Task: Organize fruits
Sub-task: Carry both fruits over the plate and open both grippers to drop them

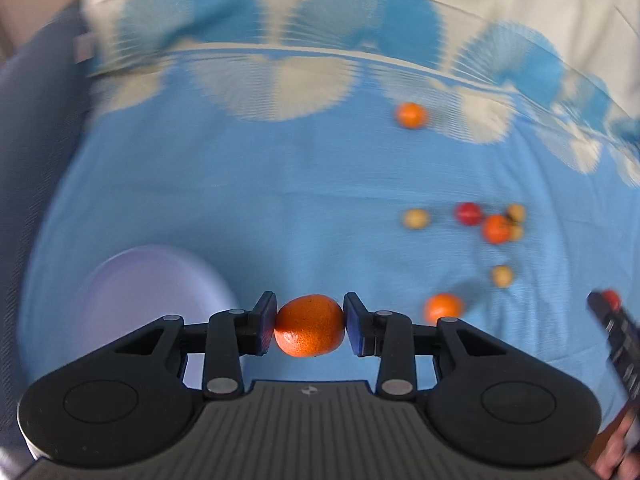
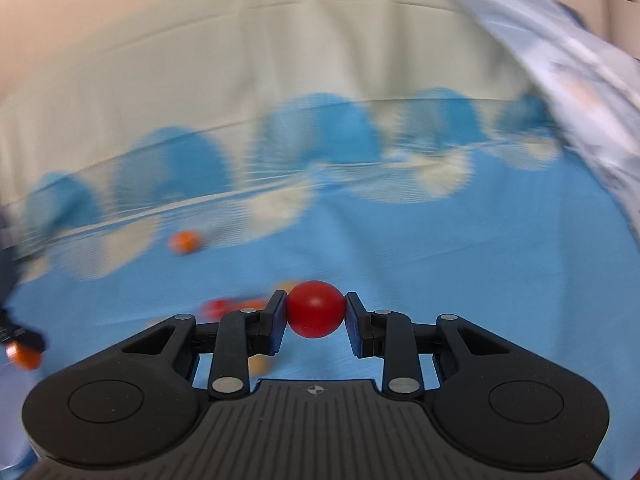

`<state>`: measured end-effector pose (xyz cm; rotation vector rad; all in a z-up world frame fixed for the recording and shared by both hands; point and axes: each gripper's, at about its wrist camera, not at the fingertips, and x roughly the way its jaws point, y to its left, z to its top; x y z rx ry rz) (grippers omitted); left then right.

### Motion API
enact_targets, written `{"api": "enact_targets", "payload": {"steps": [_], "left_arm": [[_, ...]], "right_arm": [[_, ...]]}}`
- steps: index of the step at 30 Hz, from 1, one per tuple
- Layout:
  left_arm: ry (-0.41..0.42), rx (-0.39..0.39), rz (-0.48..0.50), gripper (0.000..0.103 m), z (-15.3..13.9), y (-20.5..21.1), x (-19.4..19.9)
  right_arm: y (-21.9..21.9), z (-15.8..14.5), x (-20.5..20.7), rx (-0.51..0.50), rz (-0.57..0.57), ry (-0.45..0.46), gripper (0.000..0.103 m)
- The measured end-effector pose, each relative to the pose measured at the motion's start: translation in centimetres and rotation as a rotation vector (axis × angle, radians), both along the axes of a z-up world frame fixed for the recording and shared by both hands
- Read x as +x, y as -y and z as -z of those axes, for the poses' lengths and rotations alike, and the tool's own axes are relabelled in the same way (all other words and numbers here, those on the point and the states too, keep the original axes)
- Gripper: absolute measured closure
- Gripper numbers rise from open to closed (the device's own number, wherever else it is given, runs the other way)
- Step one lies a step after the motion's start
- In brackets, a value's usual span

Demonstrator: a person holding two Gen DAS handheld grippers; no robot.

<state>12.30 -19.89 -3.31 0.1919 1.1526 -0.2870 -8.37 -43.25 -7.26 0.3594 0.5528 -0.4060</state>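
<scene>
My left gripper (image 1: 310,326) is shut on an orange mandarin (image 1: 310,326) and holds it above the blue cloth, just right of a pale lilac plate (image 1: 152,300). My right gripper (image 2: 316,314) is shut on a red round fruit (image 2: 316,314) above the cloth. The right gripper also shows at the right edge of the left wrist view (image 1: 612,320), with the red fruit in it. Loose fruits lie on the cloth: mandarins (image 1: 411,115) (image 1: 443,308) (image 1: 496,229), a red fruit (image 1: 468,213), and small yellow fruits (image 1: 417,218) (image 1: 502,276).
The blue cloth (image 1: 280,200) with a white fan pattern covers the table, and a cream sheet lies behind it. A far mandarin (image 2: 184,241) sits near the cloth's back edge. A dark chair edge (image 1: 32,120) is on the left. The left gripper with its mandarin (image 2: 24,354) shows at the far left.
</scene>
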Motion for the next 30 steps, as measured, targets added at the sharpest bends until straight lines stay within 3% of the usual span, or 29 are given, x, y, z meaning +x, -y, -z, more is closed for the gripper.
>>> {"api": "enact_targets", "payload": {"steps": [7, 13, 21, 30], "left_arm": [[0.039, -0.031, -0.109, 0.062, -3.1, -11.7, -2.5], [0.032, -0.084, -0.167, 0.063, -2.9, -18.2, -2.7], [0.006, -0.131, -0.186, 0.063, -1.5, -21.6, -1.6], [-0.040, -0.158, -0.193, 0.063, 0.6, -21.8, 0.3]], "right_arm": [[-14.9, -2.3, 2.8, 0.049, -0.315, -0.006, 0.071], [-23.0, -2.3, 5.0, 0.036, -0.437, -0.065, 0.071], [-27.1, -2.0, 6.9, 0.017, -0.471, -0.142, 0.071], [-28.4, -0.4, 9.8, -0.017, -0.504, -0.198, 0.071]]}}
